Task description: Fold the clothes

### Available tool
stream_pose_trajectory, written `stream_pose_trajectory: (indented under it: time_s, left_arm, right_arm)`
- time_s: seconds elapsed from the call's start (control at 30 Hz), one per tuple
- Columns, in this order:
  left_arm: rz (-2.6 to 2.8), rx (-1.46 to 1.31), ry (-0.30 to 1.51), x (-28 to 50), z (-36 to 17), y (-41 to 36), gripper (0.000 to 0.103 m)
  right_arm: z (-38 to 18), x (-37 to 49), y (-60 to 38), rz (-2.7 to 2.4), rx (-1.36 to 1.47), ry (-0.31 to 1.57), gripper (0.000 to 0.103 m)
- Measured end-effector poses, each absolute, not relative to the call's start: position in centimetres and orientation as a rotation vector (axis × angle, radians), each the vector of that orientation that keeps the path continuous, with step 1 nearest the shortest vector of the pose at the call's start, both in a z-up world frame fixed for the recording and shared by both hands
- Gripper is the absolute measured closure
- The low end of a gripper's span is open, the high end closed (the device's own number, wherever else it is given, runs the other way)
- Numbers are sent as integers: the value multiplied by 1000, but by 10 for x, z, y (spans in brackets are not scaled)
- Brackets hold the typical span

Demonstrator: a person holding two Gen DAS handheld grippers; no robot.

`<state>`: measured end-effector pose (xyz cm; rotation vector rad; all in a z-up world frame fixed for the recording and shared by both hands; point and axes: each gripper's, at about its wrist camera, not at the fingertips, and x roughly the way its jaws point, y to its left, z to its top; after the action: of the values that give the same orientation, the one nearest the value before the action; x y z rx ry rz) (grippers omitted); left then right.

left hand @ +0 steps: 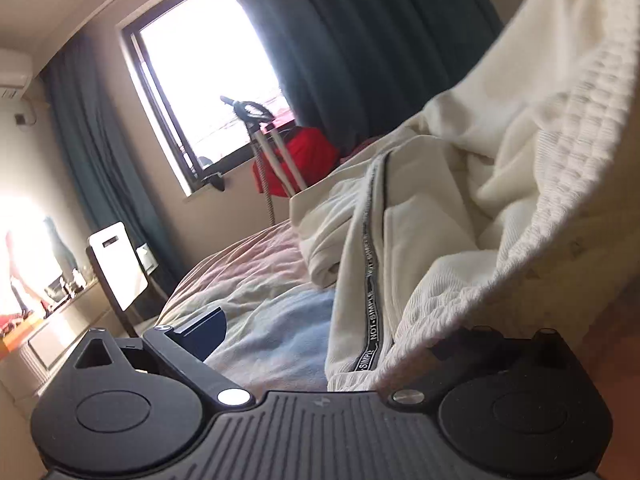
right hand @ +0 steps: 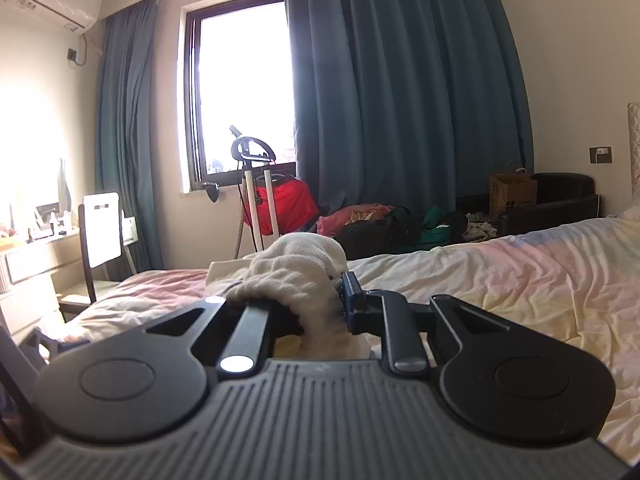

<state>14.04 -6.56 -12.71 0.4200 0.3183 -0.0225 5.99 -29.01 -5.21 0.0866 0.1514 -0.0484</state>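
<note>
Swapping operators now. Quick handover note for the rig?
Left claw: looks open; left finger clear, right finger hidden under the cream-white knit garment with black lettered tape, which hangs in front of it; grip unclear.
Right claw: shut on a bunched part of the same garment.
The garment is above the pastel tie-dye bedsheet.
Done: garment picked up.
Left: spread it flat, fold it.
</note>
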Motion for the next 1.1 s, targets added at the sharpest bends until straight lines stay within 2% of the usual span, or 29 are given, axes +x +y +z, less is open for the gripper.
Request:
stream_pose_trajectory:
  time_s: [0.2,0.4,0.53,0.6,0.7,0.9,1.0,1.1]
  left_arm:
    - [128,56,359,152,-93,5,0]
    - [204,-190,504,160,-105,64,0]
    - [218,-276,587,161,-120,82,0]
    - [201,-291,605,157,-114,82,0]
    - [178,-260,621,146,-102,72,1]
    - [173,-208,632,106,-75,62,2]
    - [166,-235,586,88,-57,69,1]
    - [195,-249,537,87,-46,72,1]
  right_arm:
    - [-75,81,-258,86,-75,359,82]
    - [-115,81,-184,312,-445,506,79]
    - [-122,71,-162,431,-579,541,68]
    - [-117,62,-160,506,-602,559,55]
    - [-94,48,-176,619,-490,563,44]
    - [-57,62,-243,555,-1,513,44]
    - [-72,90,-275,377,242,586,42]
    - [-94,106,-280,251,279,645,42]
